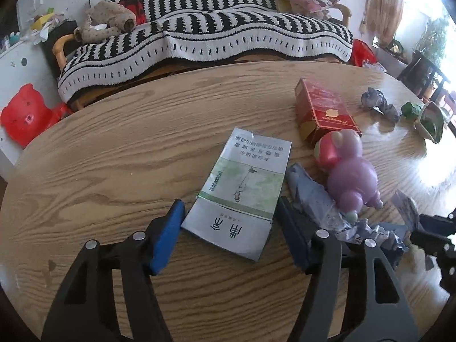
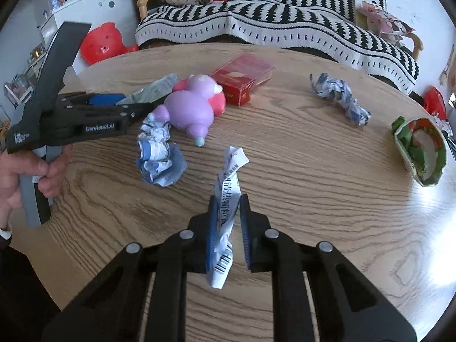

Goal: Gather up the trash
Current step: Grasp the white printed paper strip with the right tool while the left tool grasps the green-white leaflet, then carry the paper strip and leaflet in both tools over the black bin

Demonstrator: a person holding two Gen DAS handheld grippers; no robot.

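left gripper [image 1: 228,222] jaws apart, right gripper [image 2: 228,208] apparently clamped

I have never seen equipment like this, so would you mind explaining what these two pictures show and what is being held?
There is no robot here: a person holds a two-finger grabbing tool in each hand, and each tool carries a wide-angle camera looking along its fingers. One picture comes from the left tool, the other from the right.

Both look at a wooden table strewn with litter, in front of a striped sofa. The left gripper straddles a flattened pack; whether its pads press on it I cannot tell. The right gripper has closed on a twisted paper strip with a barcode.

Also on the table: a purple toy, a red box, a crumpled wrapper, a twisted wrapper and a torn green carton.
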